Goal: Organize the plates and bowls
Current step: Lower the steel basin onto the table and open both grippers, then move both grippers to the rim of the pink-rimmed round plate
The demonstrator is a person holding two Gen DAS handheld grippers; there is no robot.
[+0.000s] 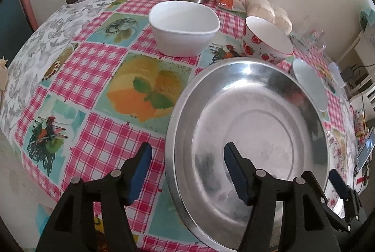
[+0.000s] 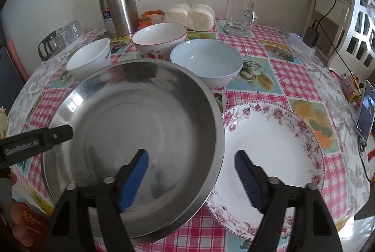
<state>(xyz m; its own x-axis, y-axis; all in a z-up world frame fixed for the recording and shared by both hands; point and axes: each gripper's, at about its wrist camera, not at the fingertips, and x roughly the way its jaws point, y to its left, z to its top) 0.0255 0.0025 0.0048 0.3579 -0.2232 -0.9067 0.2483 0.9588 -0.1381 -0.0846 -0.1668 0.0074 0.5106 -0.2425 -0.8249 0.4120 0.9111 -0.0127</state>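
Keeping both pairs of fingers spread and pinching nothing: straddling the near rim of the steel plate (image 1: pixel 257 111) with the left gripper (image 1: pixel 187 151), one of its fingers (image 1: pixel 140 172) hanging over the checked tablecloth (image 1: pixel 98 69) and the other over the plate's well; straddling the opposite rim with the right gripper (image 2: pixel 192 156), one of its fingers (image 2: pixel 133 181) hanging over the steel and the other over the floral plate (image 2: pixel 276 146). Sitting toward the table's front, the steel plate, with its right rim seemingly overlapping the floral plate's edge, though touching or merely covering cannot be told. Judging the risks from here: possibly closing on a thin, slick rim with too shallow a bite and letting it slide out of the pads; possibly lifting one side ahead of the other, tipping the plate and scraping steel across the painted border beneath; possibly nudging it toward the table's front edge while closing. Also crowding the far rim: the white square bowl (image 1: pixel 184 29), the strawberry bowl (image 1: pixel 269 41) and the pale blue bowl (image 2: pixel 206 62), all near enough that pushing forward instead of rising could be knocking them.
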